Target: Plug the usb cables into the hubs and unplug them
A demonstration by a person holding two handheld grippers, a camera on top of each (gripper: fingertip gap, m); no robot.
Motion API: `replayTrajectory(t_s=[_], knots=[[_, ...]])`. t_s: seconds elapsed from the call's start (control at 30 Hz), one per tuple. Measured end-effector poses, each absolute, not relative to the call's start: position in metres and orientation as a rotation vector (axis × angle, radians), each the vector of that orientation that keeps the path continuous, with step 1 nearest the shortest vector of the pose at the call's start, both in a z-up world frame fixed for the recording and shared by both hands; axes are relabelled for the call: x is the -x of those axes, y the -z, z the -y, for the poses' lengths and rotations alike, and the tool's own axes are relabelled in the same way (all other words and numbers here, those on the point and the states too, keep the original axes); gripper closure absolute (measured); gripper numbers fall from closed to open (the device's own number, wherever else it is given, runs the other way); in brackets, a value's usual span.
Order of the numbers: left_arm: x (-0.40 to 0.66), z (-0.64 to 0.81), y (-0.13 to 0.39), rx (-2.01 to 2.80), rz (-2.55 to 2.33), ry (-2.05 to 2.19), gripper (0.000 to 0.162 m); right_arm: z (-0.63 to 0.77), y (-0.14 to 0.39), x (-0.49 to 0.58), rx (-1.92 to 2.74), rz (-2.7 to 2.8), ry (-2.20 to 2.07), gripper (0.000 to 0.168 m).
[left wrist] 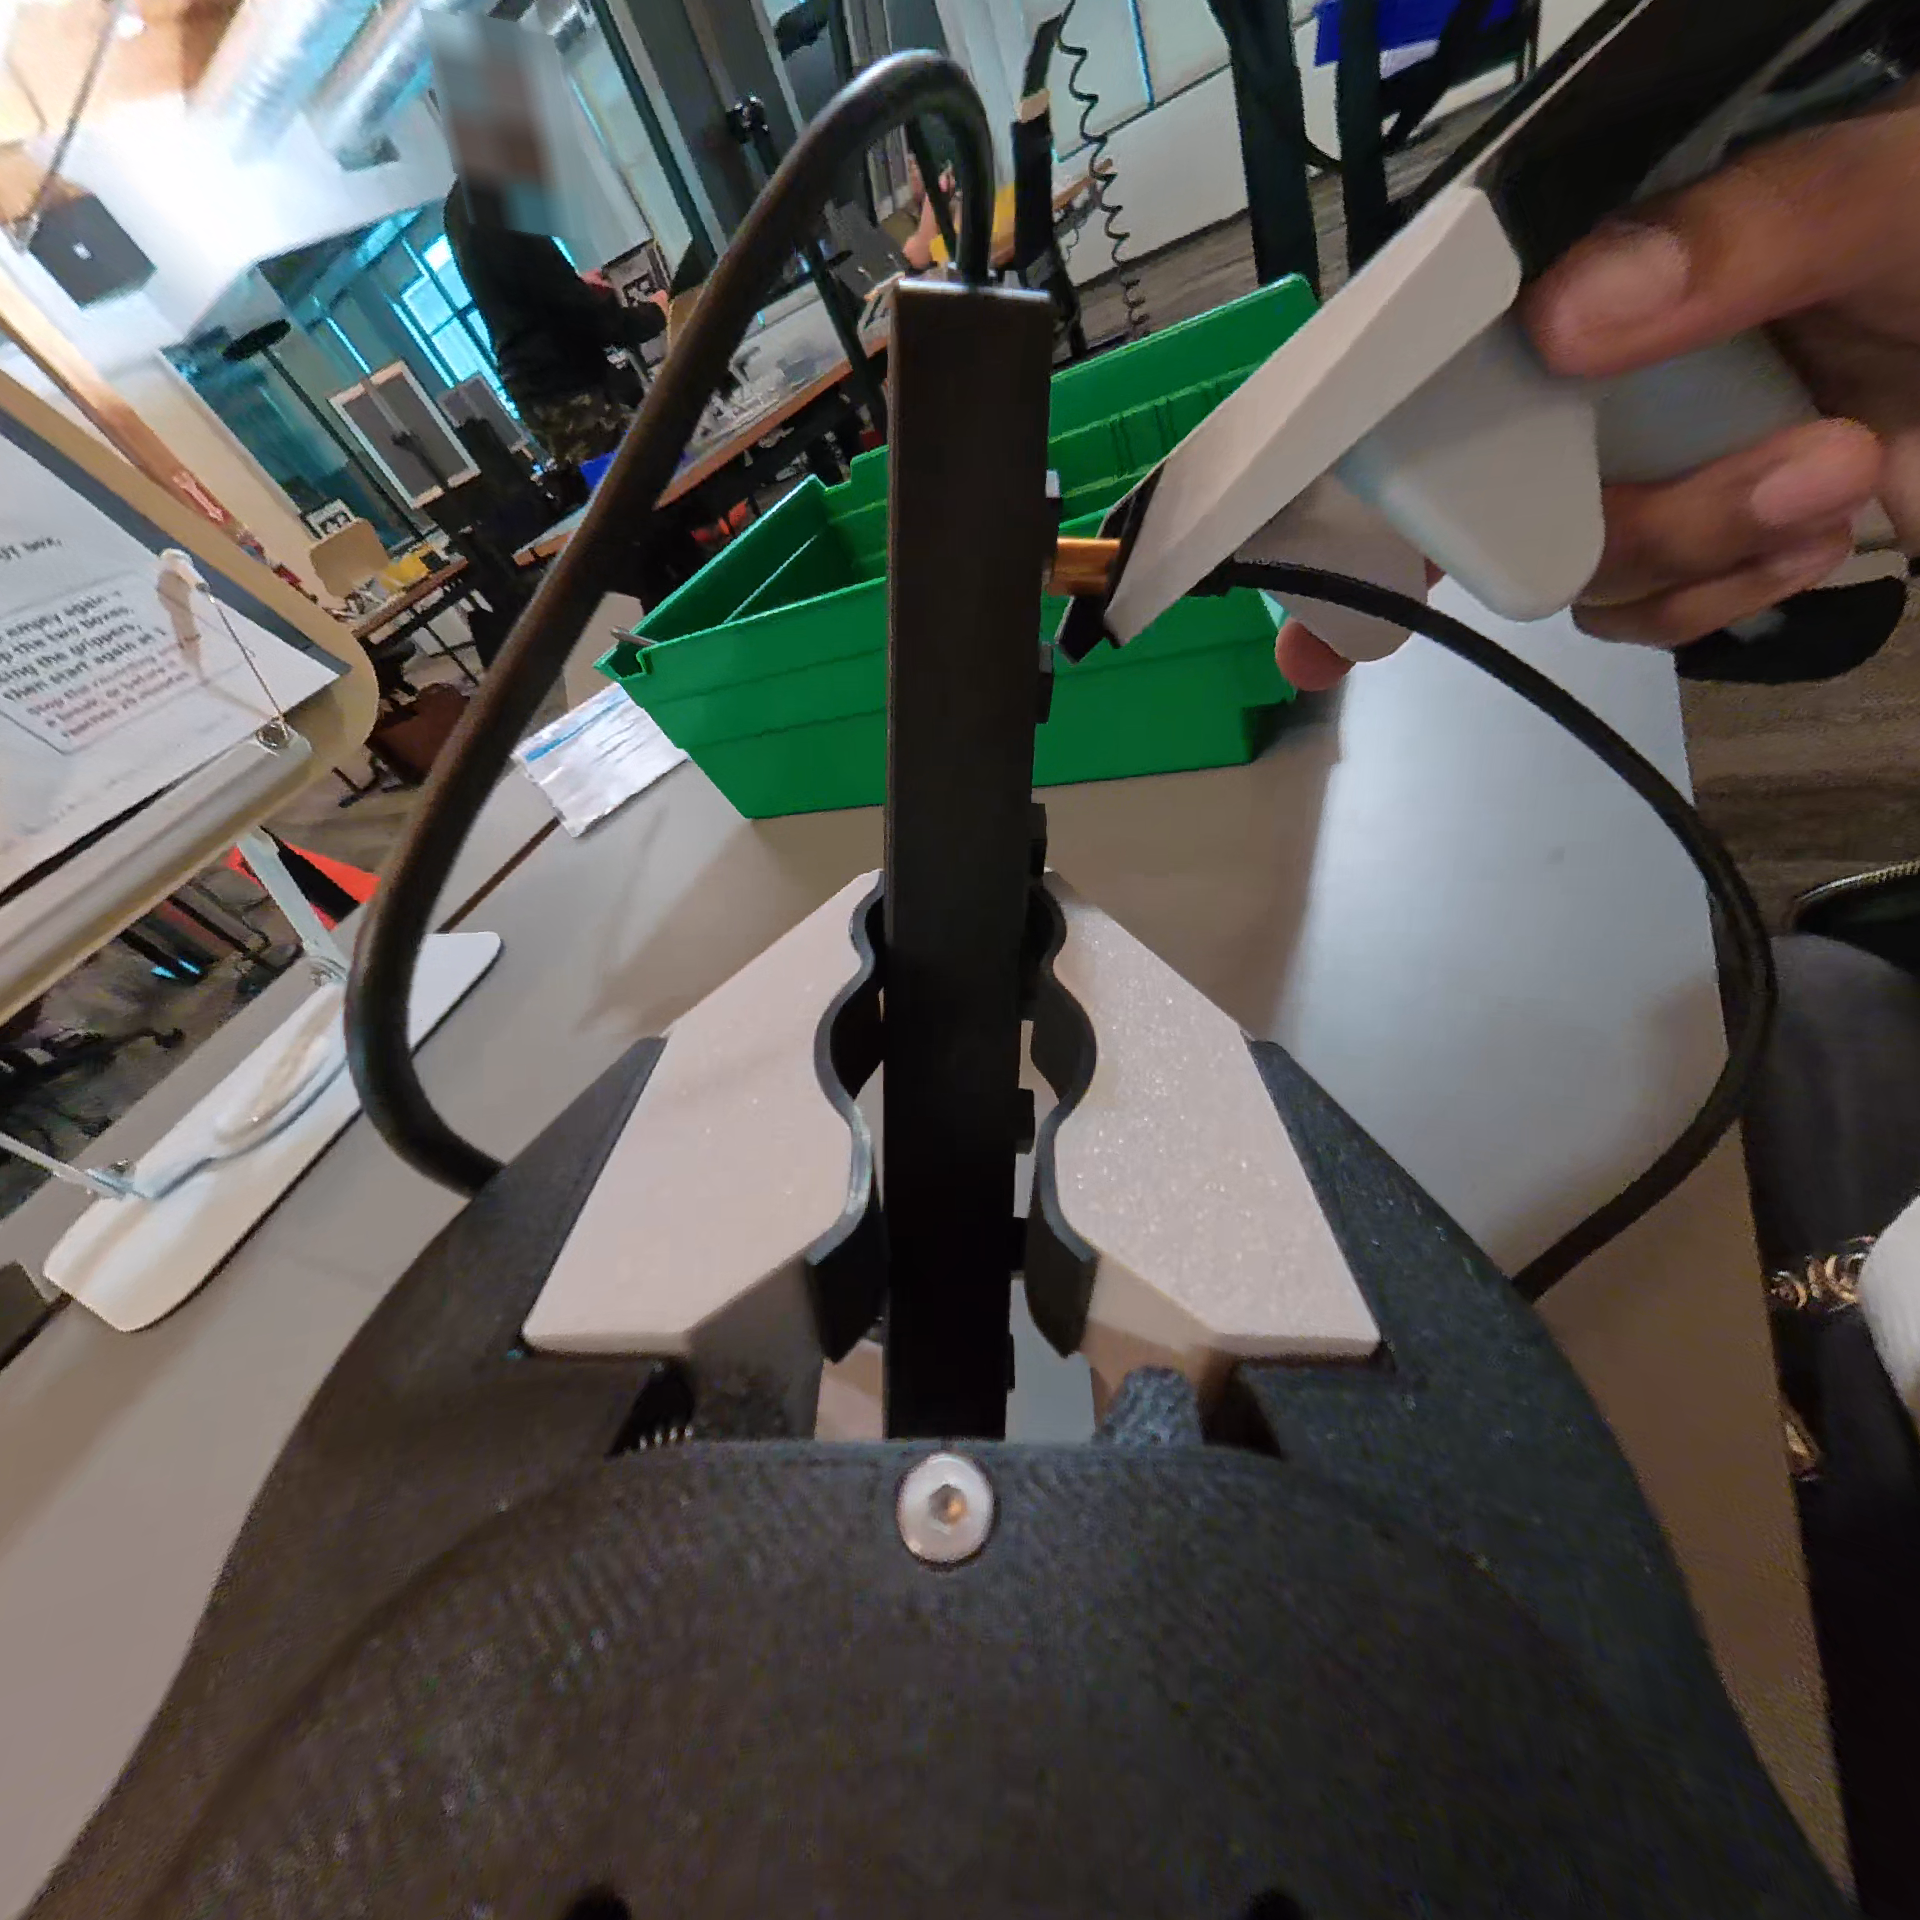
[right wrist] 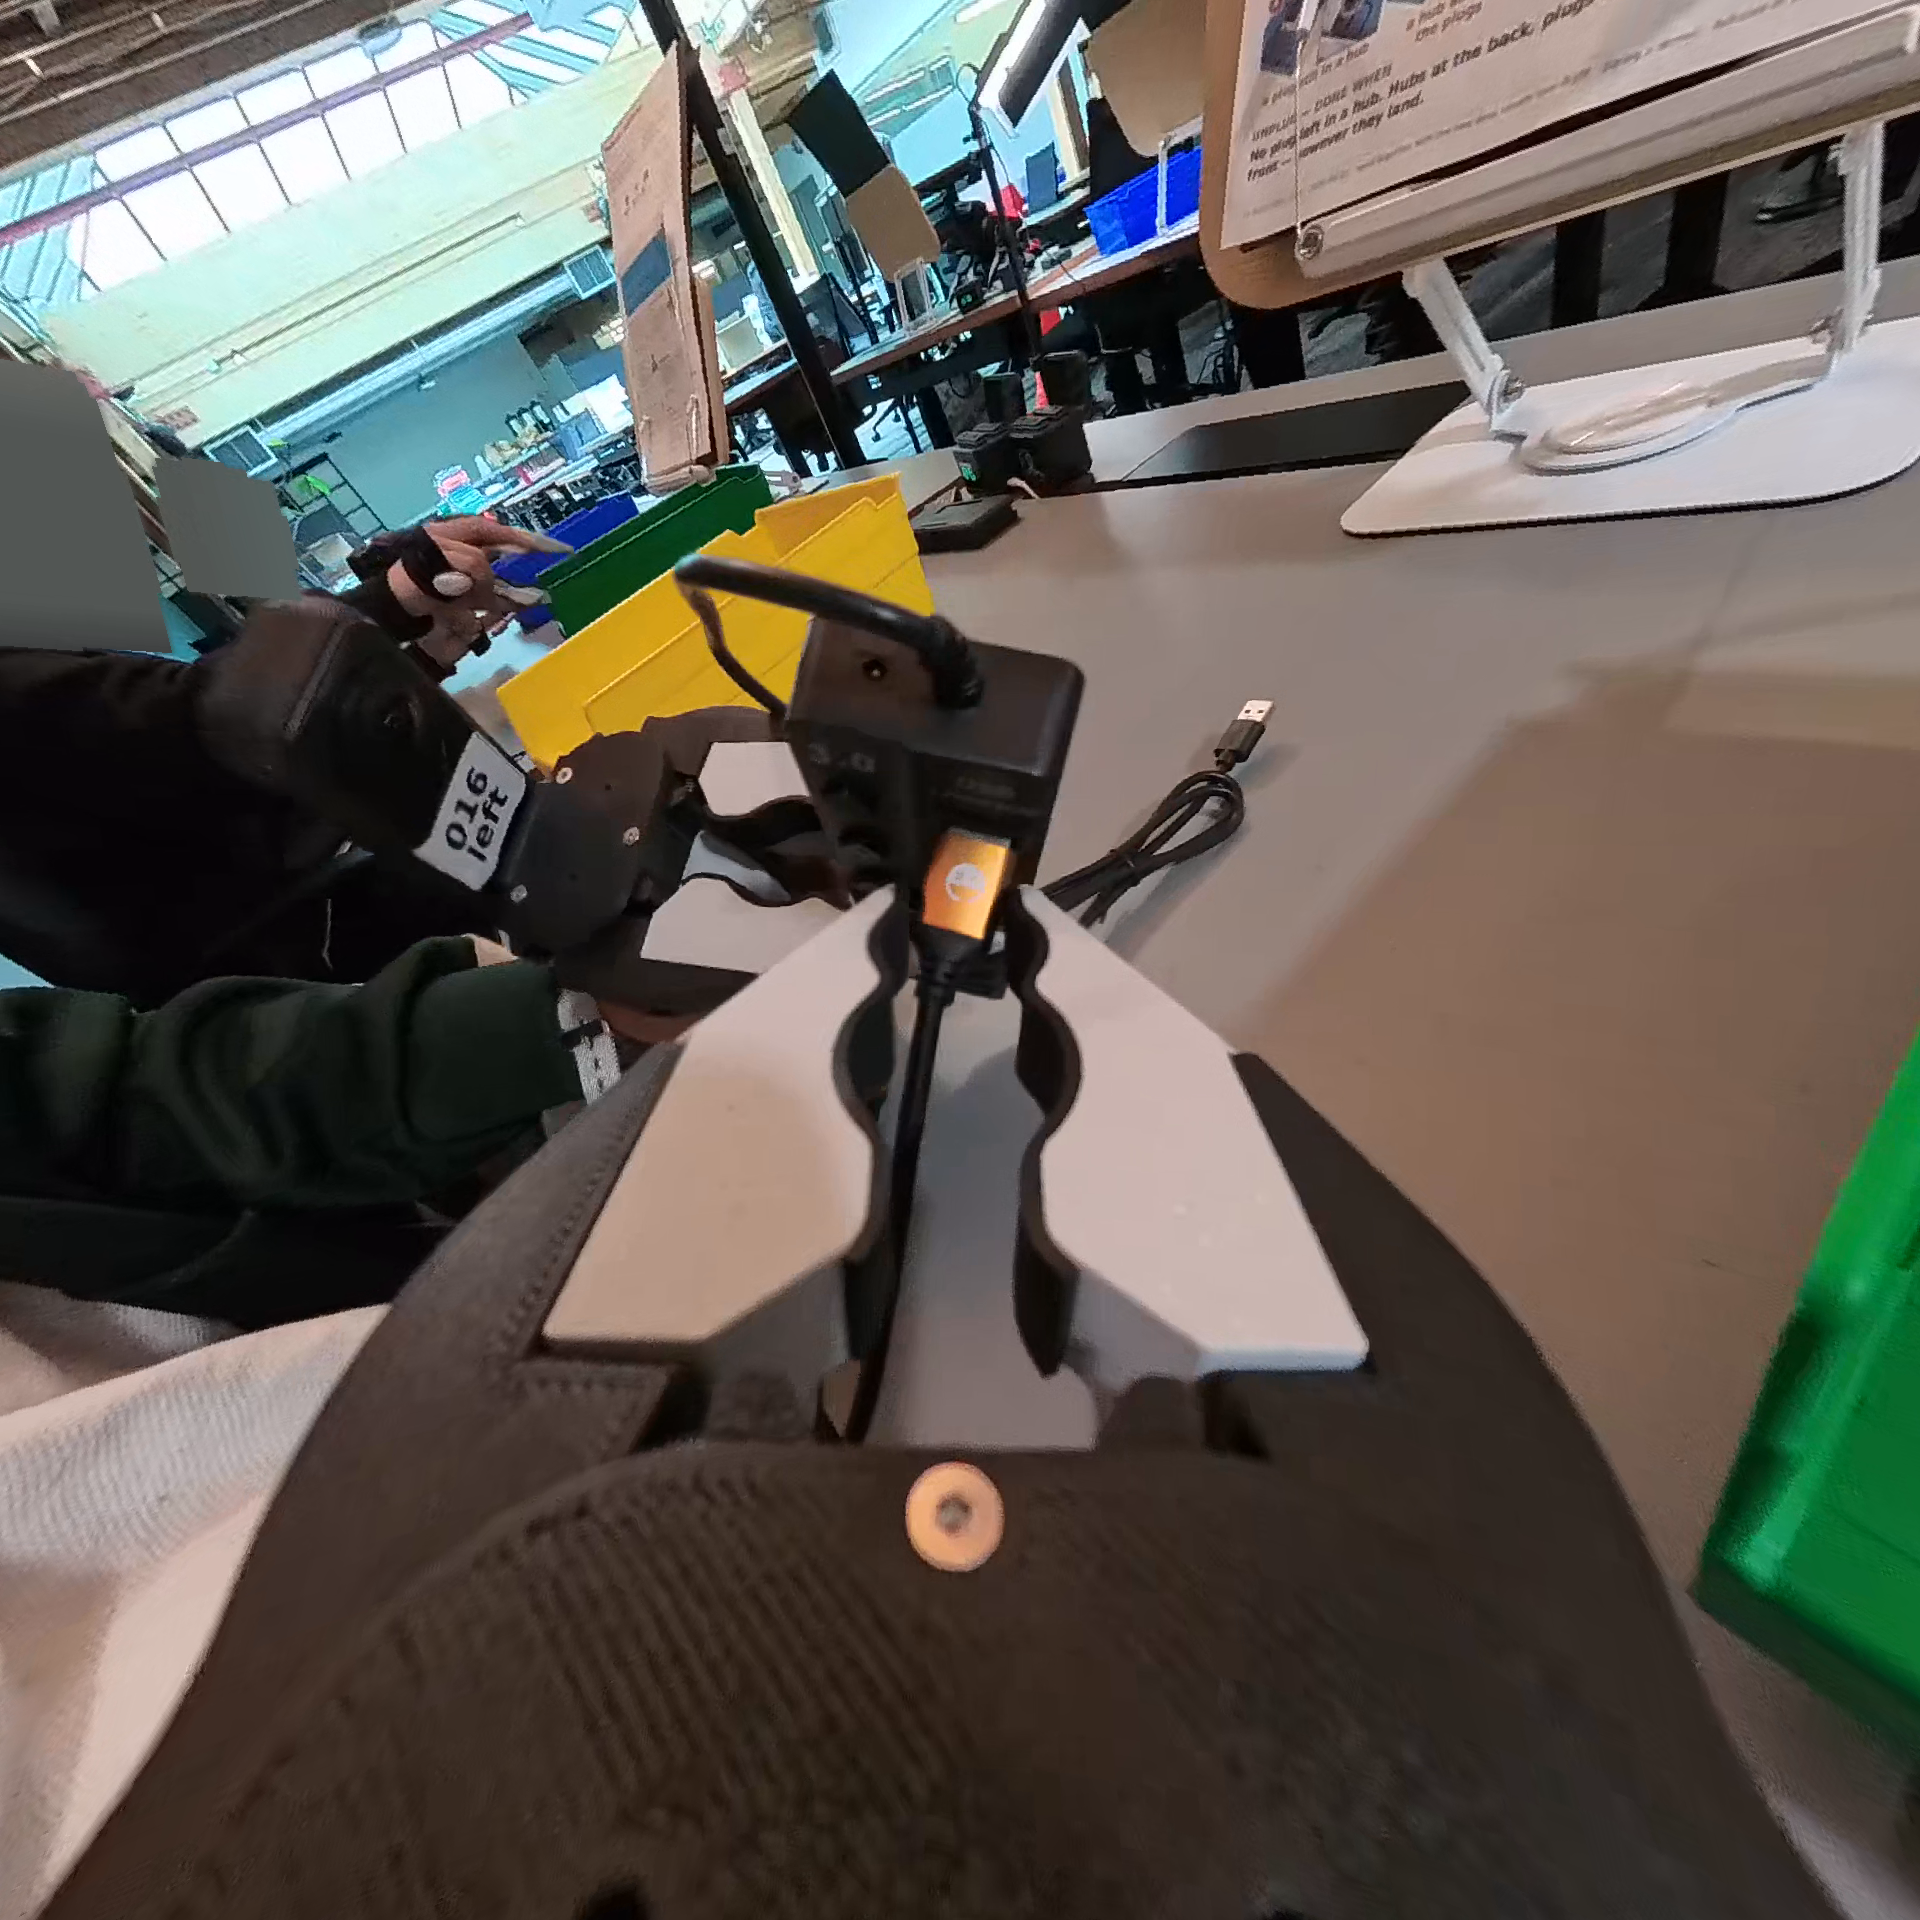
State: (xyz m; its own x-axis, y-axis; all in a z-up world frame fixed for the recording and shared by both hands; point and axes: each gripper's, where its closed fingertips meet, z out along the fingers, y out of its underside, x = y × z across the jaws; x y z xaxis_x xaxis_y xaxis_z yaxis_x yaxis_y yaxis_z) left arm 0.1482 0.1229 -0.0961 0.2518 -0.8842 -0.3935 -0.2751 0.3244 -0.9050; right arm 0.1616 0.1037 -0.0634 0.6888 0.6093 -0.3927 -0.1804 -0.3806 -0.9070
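Clamping the black hub (left wrist: 966,727) upright at frame centre, the left hand-held gripper (left wrist: 961,1049) faces a green bin (left wrist: 790,686). Right hand-held gripper (right wrist: 961,935) pinches the orange plug (right wrist: 964,883), seemingly seated. Only its view shows a spare cable (right wrist: 1174,831) on the worktop (right wrist: 1455,831).

**Two cameras, one hub**

Each camera sits on its own gripper and looks forward along the fingers, very close to the black USB hub (left wrist: 966,727). Both views show that hub (right wrist: 935,727), the grey table (left wrist: 1403,935) and the other gripper, from opposite sides.
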Motion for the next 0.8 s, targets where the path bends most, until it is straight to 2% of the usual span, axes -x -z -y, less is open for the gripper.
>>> replayTrajectory(t_s=[0.13,0.6,0.73,0.8], knots=[[-0.149,-0.125,0.105,1.227,-1.304,0.530,0.139,-0.103,0.071,-0.154,1.809,0.396,-0.800,0.153],[-0.148,-0.127,0.078,1.284,-1.147,0.620,0.139,-0.095,0.056,-0.138,1.766,0.460,-0.722,0.154],[-0.080,-0.214,0.051,1.563,-0.606,0.851,0.139,-0.081,0.058,-0.126,1.772,0.579,-0.635,0.155],[-0.033,-0.240,0.036,1.490,-0.533,0.743,0.139,-0.082,0.043,-0.132,1.704,0.614,-0.493,0.154]])
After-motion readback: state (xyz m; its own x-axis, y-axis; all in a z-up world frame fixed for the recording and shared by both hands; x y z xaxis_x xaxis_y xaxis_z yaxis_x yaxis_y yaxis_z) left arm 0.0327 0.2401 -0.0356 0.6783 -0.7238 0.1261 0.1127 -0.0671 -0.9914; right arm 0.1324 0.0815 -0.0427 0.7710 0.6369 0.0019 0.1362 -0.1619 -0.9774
